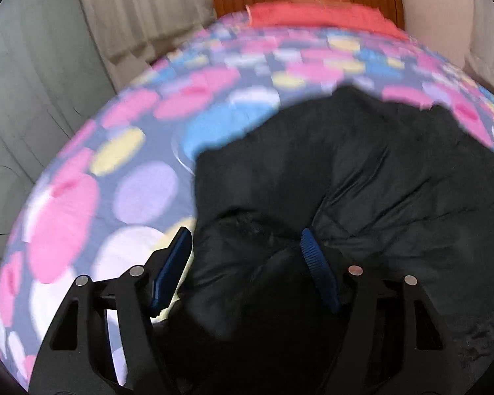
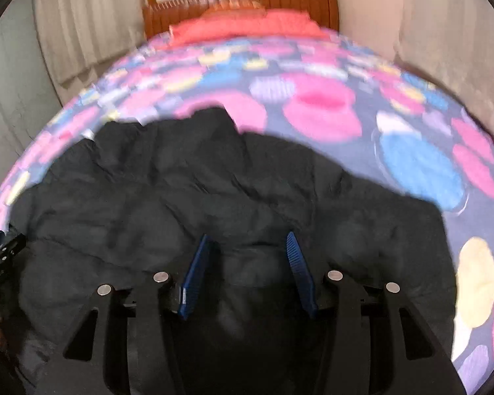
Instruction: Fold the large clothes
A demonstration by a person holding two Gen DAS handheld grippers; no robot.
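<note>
Two hand-held grippers, left [image 1: 245, 247] and right [image 2: 248, 245], are held wide apart over the black jacket [image 2: 194, 191] bunched at lower centre on the bed [image 2: 411, 164]. Nothing is gripped; a hem edge should be pinched next.

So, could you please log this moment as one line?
left claw open | right claw open | both over black jacket | on dotted bedspread

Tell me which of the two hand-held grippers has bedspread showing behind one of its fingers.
The left hand-held gripper: its left finger overlaps the dotted bedspread; the right hand-held gripper sits wholly over the black jacket.
</note>
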